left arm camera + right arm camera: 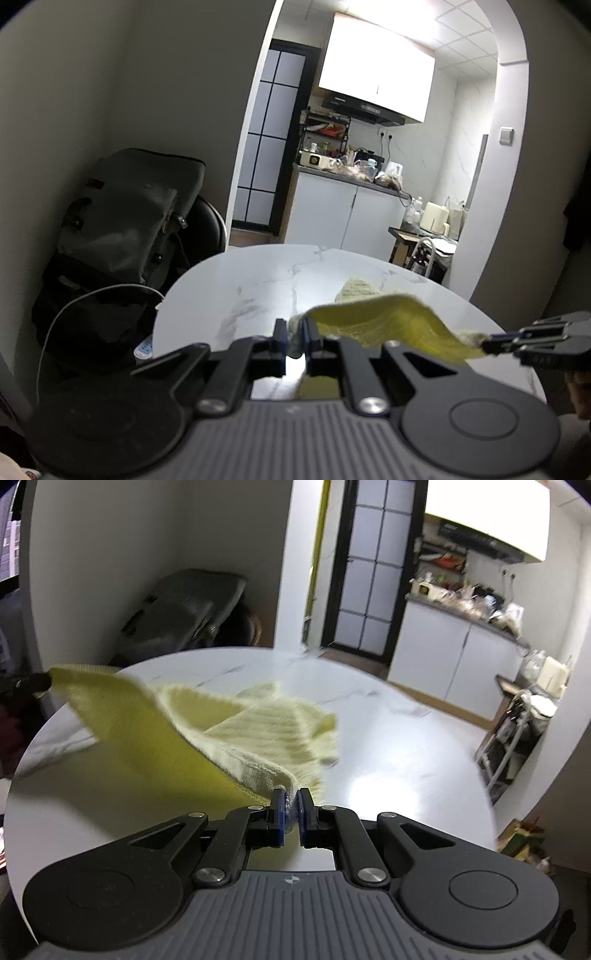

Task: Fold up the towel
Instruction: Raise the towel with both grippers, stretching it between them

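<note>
A pale yellow towel (236,734) hangs above the round white marble table (406,760), its far part resting bunched on the tabletop. My right gripper (291,805) is shut on one corner of it. My left gripper (294,332) is shut on another corner, and the towel (388,325) stretches to the right between the two. In the left wrist view the right gripper (484,341) shows at the right edge, pinching the towel. In the right wrist view the left gripper (46,681) shows at the left edge, holding the other corner.
A dark bag on a chair (125,221) stands past the table's far left edge, with a white cable (74,306) and a power strip (144,349) below. A kitchen counter (347,177) and a small rack (513,731) lie beyond the table.
</note>
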A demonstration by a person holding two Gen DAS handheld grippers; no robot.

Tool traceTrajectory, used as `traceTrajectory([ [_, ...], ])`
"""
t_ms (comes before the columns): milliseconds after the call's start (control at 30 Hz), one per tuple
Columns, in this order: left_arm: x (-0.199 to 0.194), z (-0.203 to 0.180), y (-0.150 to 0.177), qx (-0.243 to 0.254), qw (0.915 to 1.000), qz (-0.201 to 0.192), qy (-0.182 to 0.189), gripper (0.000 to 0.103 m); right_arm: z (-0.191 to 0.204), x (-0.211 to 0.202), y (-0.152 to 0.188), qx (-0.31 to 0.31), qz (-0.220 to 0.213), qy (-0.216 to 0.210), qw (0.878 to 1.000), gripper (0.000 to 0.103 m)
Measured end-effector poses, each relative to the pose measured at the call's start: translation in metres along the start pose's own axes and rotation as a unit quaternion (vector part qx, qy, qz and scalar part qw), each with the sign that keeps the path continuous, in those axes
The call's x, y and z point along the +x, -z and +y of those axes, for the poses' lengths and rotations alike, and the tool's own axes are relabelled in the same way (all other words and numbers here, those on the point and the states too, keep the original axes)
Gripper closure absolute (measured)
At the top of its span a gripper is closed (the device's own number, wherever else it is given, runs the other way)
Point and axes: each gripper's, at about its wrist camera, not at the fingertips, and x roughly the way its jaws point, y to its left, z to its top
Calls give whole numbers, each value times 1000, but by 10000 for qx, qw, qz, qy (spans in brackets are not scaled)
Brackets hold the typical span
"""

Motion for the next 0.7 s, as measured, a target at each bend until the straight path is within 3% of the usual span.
traceTrajectory([
  [700,-19,-32,-43,246,9974,-658,161,94,-28,-66,-52,-82,-1210,600,9908,95],
])
